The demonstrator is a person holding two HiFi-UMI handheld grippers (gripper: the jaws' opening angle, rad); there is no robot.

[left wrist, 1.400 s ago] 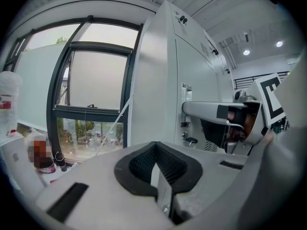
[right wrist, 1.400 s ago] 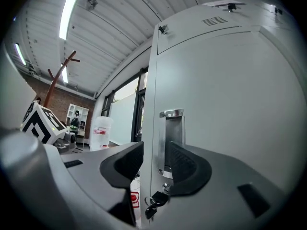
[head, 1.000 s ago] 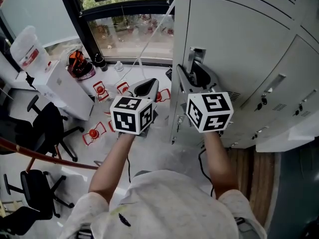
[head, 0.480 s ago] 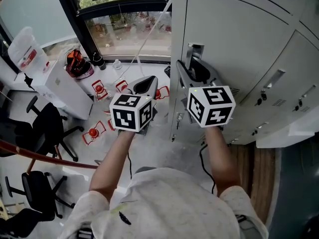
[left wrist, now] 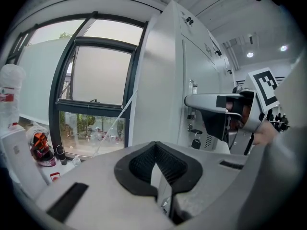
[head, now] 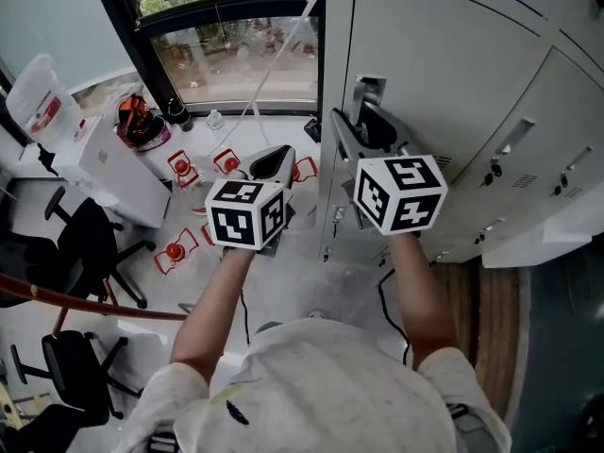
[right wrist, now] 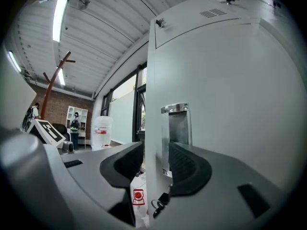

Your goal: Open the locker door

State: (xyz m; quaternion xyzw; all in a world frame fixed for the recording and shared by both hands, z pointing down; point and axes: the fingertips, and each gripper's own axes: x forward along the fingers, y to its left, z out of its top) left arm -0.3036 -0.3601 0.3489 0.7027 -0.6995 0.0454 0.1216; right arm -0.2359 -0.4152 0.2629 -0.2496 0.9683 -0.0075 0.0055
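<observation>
The grey locker door (head: 453,74) stands slightly ajar, with a chrome recessed handle (head: 366,97) near its left edge and keys (head: 337,220) hanging from the lock below. My right gripper (head: 363,132) is shut on the door's edge just beside the handle. In the right gripper view the door (right wrist: 225,104) runs between the two pads, the handle (right wrist: 176,123) lies just past them and the keys (right wrist: 158,205) dangle beneath. My left gripper (head: 274,160) hovers to the left of the locker, shut and holding nothing; its pads (left wrist: 144,164) meet at the tip.
More locker doors (head: 538,159) continue to the right. A tall window (head: 236,55) fills the far wall. A white water dispenser (head: 104,163), black office chairs (head: 85,243) and small red items (head: 179,168) stand on the floor at the left. A black cable (head: 382,295) lies under the locker.
My right gripper has drifted slightly up while gripping the door edge. The left gripper has barely moved and stays shut.
</observation>
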